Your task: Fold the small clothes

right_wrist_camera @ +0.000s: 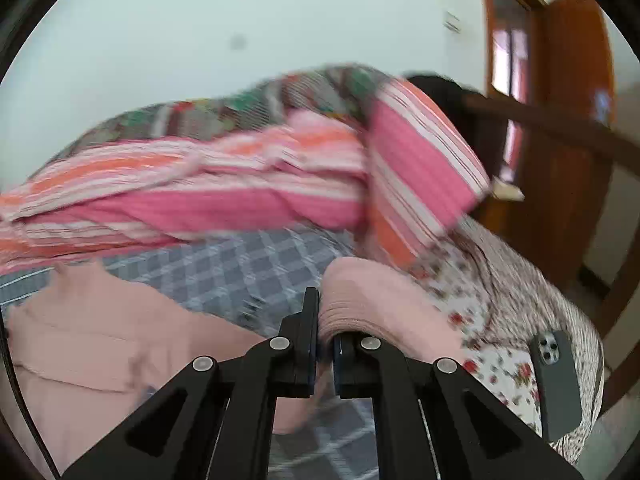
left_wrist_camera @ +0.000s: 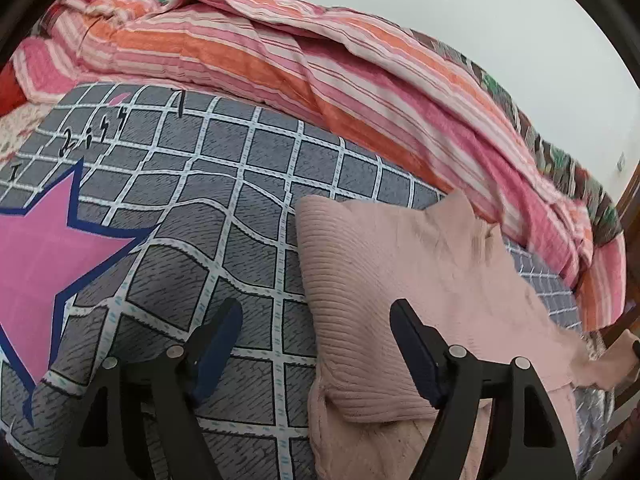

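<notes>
- Left claw (left_wrist_camera: 316,344) spread, empty, hovering beside the pink knit garment's (left_wrist_camera: 384,280) ribbed hem on the checked bedsheet (left_wrist_camera: 224,184).
- Garment only partly doubled, rumpled; fold barely begun.
- Right claw (right_wrist_camera: 325,320) pinching the garment's ribbed edge, raised off the bedsheet.

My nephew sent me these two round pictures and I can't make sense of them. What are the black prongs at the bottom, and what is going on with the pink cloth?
Each picture comes from a wide-angle camera mounted on hand-held tongs, one per hand; no robot is involved. The prongs are the tongs' fingers. The left-hand view shows the left tongs open above a grey checked bedsheet, with a pink knitted garment lying beside a striped quilt. The right-hand view, blurred, shows the right tongs pinched shut on a ribbed edge of that garment. A phone lies on a floral sheet.
</notes>
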Tool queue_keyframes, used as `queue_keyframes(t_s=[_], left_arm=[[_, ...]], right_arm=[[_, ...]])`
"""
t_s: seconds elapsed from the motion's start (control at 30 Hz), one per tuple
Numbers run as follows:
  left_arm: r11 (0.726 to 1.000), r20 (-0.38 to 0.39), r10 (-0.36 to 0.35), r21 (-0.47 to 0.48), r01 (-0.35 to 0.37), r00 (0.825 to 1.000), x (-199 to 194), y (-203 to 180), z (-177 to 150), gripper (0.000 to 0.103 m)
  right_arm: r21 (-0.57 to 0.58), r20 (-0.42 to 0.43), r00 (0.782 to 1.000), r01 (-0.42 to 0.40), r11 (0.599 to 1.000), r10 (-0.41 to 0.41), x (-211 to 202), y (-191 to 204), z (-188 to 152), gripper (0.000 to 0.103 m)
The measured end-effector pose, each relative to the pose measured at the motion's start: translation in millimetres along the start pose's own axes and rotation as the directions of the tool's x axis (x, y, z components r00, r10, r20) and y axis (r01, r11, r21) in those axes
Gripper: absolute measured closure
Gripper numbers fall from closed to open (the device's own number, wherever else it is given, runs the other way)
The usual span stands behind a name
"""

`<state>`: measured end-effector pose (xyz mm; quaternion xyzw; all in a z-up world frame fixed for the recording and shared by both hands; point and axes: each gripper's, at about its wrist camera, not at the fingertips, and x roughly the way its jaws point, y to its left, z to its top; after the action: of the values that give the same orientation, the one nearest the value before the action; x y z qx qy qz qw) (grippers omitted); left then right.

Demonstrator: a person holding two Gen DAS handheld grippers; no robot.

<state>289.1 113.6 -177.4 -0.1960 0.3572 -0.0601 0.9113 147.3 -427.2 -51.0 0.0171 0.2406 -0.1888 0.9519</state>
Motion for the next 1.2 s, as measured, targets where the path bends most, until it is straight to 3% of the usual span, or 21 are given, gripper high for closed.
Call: queue_keyframes(t_s=[0.17, 0.33, 0.53, 0.67, 0.73, 0.77, 0.8, 0.83, 0.87, 0.97, 1.03, 1.1, 1.2], left_arm=[[0.993, -0.017, -0.044, -0.108, 0.042, 0.999, -15.3, 18.5, 0.4, 0.027], [0.993, -0.033, -0.04, -0.108, 0.037, 0.999, -46.8, 32.5, -7.0, 0.027], [0.997, -0.025, 0.035, -0.071, -0.037, 0.999, -90.8, 57.5, -20.2, 0.027], [0.997, -0.03, 0.057, -0.058, -0.058, 0.998, -106.6, 66.3, -30.6, 0.027], [0.996, -0.037, 0.067, -0.05, -0.069, 0.997, -109.5, 65.1, -37.1, 0.027], [0.997, -0.043, 0.064, -0.044, -0.066, 0.997, -109.8, 62.6, -40.5, 0.027], [0.997, -0.05, 0.06, -0.039, -0.062, 0.997, -109.8, 59.9, -42.9, 0.027], [0.998, -0.061, 0.055, -0.029, -0.057, 0.997, -109.7, 56.1, -46.0, 0.027], [0.999, -0.068, 0.05, -0.019, -0.051, 0.996, -110.4, 52.1, -49.0, 0.027], [0.999, -0.075, 0.038, 0.0, -0.038, 0.996, -111.2, 38.1, -53.1, 0.027], [0.999, -0.077, 0.027, 0.018, -0.026, 0.997, -109.8, 25.6, -54.3, 0.027], [0.999, -0.084, 0.013, 0.037, -0.01, 0.996, -106.4, 10.6, -54.9, 0.027], [0.996, -0.097, -0.007, 0.092, 0.016, 0.995, -99.2, -21.4, -57.8, 0.027]], right_arm=[[-0.076, 0.028, 0.995, -0.098, 0.992, 0.1, -24.9, 80.9, 22.8, 0.097], [-0.168, -0.01, 0.973, -0.229, 0.959, 0.231, -33.1, 183.9, 27.1, 0.097], [-0.206, -0.085, 0.931, -0.366, 0.908, 0.356, -21.2, 286.7, 2.9, 0.097], [-0.241, -0.077, 0.926, -0.377, 0.894, 0.37, -10.3, 338.0, -32.0, 0.097], [-0.228, -0.13, 0.917, -0.399, 0.888, 0.378, -0.7, 350.4, -47.1, 0.096], [-0.214, -0.162, 0.902, -0.428, 0.878, 0.4, 3.6, 353.6, -52.7, 0.092], [-0.2, -0.214, 0.876, -0.472, 0.858, 0.432, 8.8, 357.6, -59.7, 0.077], [-0.194, -0.24, 0.863, -0.492, 0.849, 0.445, 9.9, 358.1, -62.9, 0.054], [-0.19, -0.249, 0.856, -0.503, 0.843, 0.454, 8.7, 355.8, -65.1, 0.046], [-0.221, -0.16, 0.878, -0.477, 0.85, 0.451, -14.5, 327.9, -66.8, 0.036], [-0.229, -0.126, 0.877, -0.481, 0.846, 0.464, -26.2, 302.2, -65.0, 0.024], [-0.236, -0.096, 0.882, -0.47, 0.851, 0.461, -32.1, 273.4, -63.2, 0.022], [-0.255, -0.069, 0.918, -0.394, 0.883, 0.389, -28.4, 229.4, -67.1, 0.022]])
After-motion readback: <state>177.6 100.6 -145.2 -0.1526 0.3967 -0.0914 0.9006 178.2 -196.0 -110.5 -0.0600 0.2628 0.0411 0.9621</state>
